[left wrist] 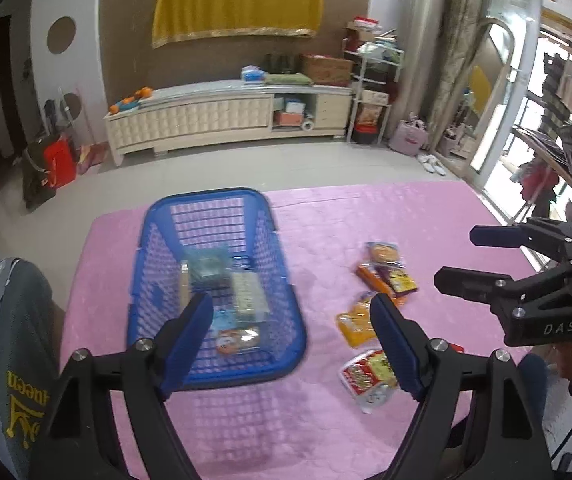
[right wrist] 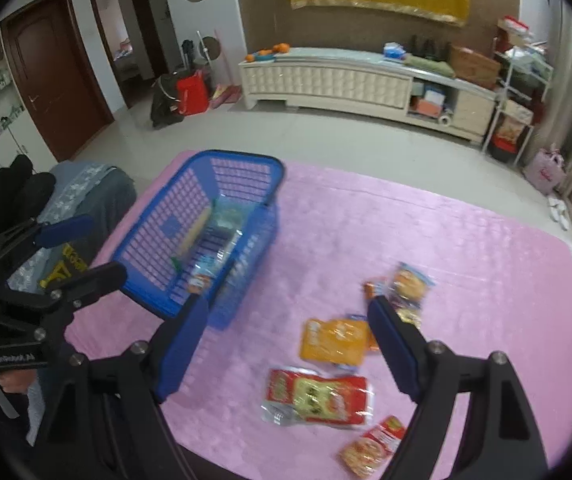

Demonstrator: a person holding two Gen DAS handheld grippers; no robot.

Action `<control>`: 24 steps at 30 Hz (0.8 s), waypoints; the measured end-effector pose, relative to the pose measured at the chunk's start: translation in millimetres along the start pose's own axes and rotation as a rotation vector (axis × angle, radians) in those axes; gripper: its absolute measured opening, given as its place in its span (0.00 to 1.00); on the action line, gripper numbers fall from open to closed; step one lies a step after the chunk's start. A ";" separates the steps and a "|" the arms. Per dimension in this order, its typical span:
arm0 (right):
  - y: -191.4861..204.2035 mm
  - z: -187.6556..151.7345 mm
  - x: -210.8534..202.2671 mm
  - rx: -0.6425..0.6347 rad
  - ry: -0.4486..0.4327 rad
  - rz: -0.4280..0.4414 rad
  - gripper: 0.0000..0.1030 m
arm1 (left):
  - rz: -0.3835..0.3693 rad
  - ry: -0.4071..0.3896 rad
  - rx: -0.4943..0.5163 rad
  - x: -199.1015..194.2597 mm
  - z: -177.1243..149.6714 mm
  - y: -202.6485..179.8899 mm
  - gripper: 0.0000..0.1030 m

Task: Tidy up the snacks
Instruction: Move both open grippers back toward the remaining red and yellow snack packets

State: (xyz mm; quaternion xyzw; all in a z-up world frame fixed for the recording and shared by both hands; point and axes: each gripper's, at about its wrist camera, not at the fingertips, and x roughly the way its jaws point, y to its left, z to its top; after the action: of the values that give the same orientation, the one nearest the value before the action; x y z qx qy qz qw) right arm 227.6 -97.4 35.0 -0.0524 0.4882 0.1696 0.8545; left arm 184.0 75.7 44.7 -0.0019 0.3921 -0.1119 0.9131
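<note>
1. Snacks (right wrist: 318,396): several packets loose on pink table (right wrist: 466,240), some already in basket (left wrist: 214,196).
2. Both yours empty: left hand-held gripper (left wrist: 290,340) and right hand-held gripper (right wrist: 286,344) gape wide.
3. Packets look light, crinkly, slippery; pinch a flat sealed edge.

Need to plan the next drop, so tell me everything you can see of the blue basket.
The blue basket is rectangular, looks like plastic, with lattice walls and floor and a thick rim. It stands upright on the pink tablecloth, left of the loose snack packets. Several packets already lie inside. Nothing grips it; motion blur hides finer detail.
</note>
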 end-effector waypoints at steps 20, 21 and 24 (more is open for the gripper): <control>-30.6 -117.9 -6.0 0.084 -0.114 -0.075 0.83 | -0.148 0.095 0.216 55.1 -70.2 -60.0 0.79; -32.9 -122.5 -1.4 0.102 -0.090 -0.070 0.83 | -0.153 0.101 0.222 58.2 -71.7 -61.4 0.79; -41.4 -135.9 9.4 0.156 -0.044 -0.055 0.83 | -0.170 0.110 0.243 63.3 -75.4 -66.4 0.79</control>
State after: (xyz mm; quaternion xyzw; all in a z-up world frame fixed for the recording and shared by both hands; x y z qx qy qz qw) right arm 135.1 -168.7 -46.5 0.0049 0.4794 0.1087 0.8708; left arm 158.8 4.4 -46.8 0.0815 0.4237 -0.2355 0.8709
